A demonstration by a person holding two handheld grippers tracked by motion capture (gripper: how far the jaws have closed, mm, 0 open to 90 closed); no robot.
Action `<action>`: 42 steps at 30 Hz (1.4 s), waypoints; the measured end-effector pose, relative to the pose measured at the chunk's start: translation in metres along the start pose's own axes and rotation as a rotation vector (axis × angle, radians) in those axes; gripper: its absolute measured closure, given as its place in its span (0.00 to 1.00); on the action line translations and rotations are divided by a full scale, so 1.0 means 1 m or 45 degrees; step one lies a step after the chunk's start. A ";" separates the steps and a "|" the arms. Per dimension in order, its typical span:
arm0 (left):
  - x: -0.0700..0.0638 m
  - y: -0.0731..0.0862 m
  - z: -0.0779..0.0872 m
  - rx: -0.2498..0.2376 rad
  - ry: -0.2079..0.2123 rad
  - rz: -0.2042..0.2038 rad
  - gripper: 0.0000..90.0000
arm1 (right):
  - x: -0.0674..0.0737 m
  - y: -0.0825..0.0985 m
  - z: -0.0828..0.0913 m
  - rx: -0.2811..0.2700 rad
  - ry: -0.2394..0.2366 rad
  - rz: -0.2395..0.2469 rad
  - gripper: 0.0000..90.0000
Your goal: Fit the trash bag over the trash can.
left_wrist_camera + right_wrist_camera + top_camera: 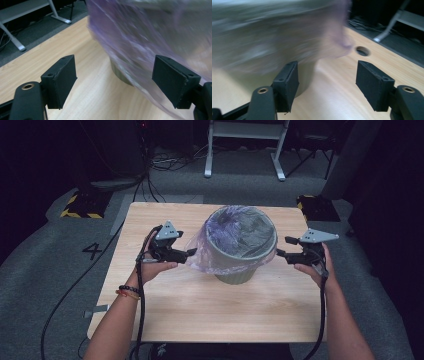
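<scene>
High view: a grey bin [241,251] lined with a purple bag [210,255] stands mid-table [200,310]; the left gripper [189,254] and right gripper [279,253] flank it, both open and empty. The lining step appears finished; next, withdrawal seems due.

Left gripper view: the bag's skirt [140,50] hangs just ahead, likely to snag.

Right gripper view: a table hole [362,51] lies beyond the bin.

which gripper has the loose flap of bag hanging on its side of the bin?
The left gripper. The purple bag sags out below the bin rim toward it; at the right gripper the bag sits tight to the rim. Both grippers are open.
</scene>
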State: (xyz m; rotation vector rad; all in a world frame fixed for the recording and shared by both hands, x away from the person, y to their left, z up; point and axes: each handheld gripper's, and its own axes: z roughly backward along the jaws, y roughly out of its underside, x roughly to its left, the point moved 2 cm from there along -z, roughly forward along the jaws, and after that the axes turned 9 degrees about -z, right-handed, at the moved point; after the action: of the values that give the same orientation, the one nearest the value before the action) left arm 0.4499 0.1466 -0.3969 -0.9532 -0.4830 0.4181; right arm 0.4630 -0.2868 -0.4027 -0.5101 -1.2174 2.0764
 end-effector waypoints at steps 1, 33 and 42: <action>-0.004 0.002 -0.001 0.001 0.012 0.003 0.21 | 0.005 0.002 0.000 0.007 -0.009 0.034 0.36; -0.055 0.024 -0.055 0.155 0.108 -0.145 1.00 | 0.035 0.024 -0.010 -0.132 -0.008 0.096 1.00; -0.047 0.039 -0.067 0.230 0.104 -0.092 1.00 | 0.019 0.045 -0.026 -0.014 -0.002 0.006 1.00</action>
State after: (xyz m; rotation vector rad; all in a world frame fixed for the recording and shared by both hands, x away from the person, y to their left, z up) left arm 0.4438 0.0967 -0.4718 -0.7733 -0.3968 0.3501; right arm 0.4498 -0.2725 -0.4549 -0.5172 -1.2298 2.0758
